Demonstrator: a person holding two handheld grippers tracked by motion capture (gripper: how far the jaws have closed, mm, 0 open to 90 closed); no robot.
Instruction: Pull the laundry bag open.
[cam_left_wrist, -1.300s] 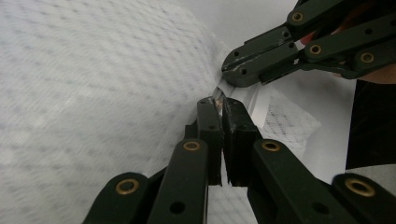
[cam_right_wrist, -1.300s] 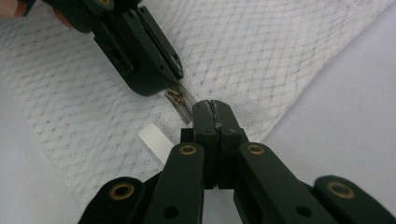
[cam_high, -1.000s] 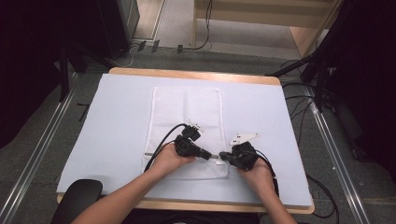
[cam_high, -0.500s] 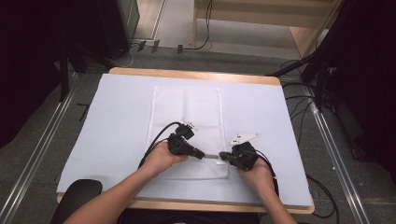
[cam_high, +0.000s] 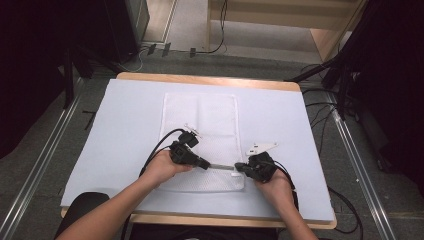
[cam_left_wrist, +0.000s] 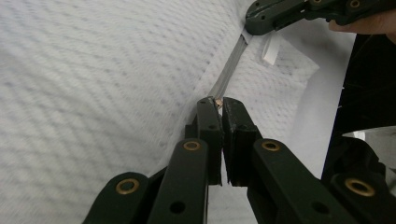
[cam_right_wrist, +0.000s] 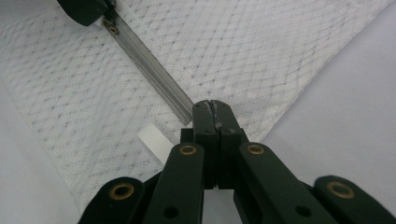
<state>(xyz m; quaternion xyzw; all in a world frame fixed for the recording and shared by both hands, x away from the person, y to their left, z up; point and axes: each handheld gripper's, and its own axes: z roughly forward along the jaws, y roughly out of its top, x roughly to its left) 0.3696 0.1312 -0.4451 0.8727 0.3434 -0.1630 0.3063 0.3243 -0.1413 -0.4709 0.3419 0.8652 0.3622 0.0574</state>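
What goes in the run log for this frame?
left gripper: shut on zipper pull | right gripper: shut on zipper end | mesh bag: flat on table | zipper: partly opened

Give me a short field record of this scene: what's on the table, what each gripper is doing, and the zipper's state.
surface: table with a pale blue cover
item: white mesh bag, lying flat, zipper along its near edge
left gripper: shut on the zipper pull
right gripper: shut on the bag's edge at the zipper's end
zipper state: a stretch shows taut between the two grippers; open or closed cannot be told
tag: small white label by the right gripper
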